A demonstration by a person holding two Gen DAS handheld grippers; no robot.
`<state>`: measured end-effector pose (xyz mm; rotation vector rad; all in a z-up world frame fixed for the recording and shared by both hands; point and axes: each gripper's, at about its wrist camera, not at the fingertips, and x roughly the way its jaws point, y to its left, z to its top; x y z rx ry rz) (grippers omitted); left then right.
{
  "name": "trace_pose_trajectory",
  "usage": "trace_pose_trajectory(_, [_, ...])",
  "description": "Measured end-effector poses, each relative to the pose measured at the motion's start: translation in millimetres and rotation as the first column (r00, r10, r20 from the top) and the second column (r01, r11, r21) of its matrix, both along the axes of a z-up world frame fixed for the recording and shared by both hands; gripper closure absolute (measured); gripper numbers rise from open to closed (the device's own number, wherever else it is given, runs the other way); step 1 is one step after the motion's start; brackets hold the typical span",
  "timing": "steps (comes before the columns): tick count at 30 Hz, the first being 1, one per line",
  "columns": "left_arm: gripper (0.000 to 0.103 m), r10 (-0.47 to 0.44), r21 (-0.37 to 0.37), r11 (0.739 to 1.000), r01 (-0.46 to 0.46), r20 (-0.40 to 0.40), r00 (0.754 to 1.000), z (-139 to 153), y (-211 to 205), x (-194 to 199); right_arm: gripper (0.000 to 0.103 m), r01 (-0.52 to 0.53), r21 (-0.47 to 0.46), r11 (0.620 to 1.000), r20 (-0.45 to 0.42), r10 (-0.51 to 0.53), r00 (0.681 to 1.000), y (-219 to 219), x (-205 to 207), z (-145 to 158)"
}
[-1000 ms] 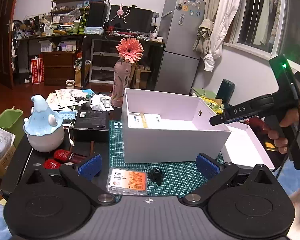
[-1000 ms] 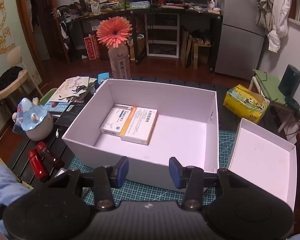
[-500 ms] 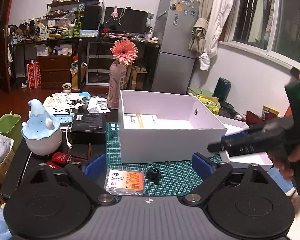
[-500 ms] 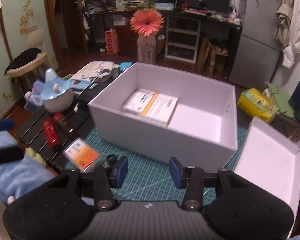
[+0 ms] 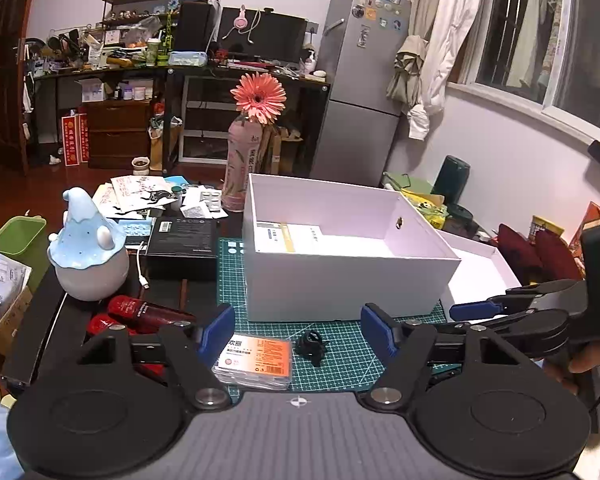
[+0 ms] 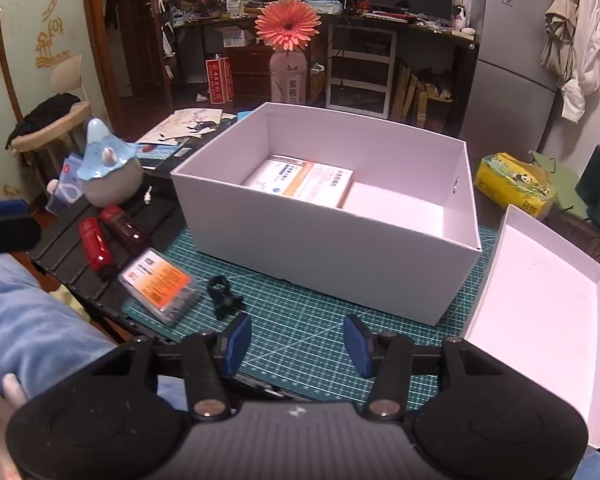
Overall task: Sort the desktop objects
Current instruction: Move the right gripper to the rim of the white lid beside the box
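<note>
On the green cutting mat, your right hand-held gripper had dropped low in front of the white box, where a second earlier it had hovered over the box opening. Its jaws stood well apart and held nothing. Your left hand-held gripper also stood wide open and empty, and had barely shifted over that second. Two medicine boxes lay flat inside the white box at its far left. The orange-labelled card case and the small black clip lay on the mat just outside the box, close together; two red bottles lay on the worktop to the left. The box lid lay open-side-up beside the box. Judged from this, the descent placed your right hand-held gripper near the loose items, so sorting looked partly complete.
</note>
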<state>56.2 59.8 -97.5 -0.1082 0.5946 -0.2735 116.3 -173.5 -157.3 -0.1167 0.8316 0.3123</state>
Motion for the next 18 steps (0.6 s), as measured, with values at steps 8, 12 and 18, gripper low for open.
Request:
trace_pose_trajectory(8, [0.034, -0.023, 0.034, 0.999, 0.023, 0.016, 1.000, 1.8, -7.9, -3.2, 0.053, 0.001, 0.010, 1.000, -0.024, 0.000, 1.000, -3.7, -4.2, -19.4])
trace_pose_trajectory(12, [0.034, -0.029, 0.041, 0.999, 0.028, 0.028, 0.999, 2.5, -9.3, -4.2, 0.053, 0.016, 0.018, 1.000, -0.042, -0.015, 0.999, -6.2, -4.2, -25.0])
trace_pose_trajectory(18, [0.032, -0.024, 0.033, 0.999, 0.023, 0.029, 0.999, 3.2, -8.1, -3.5, 0.054, 0.060, 0.041, 0.997, -0.042, -0.058, 0.997, -12.9, -3.2, -27.7])
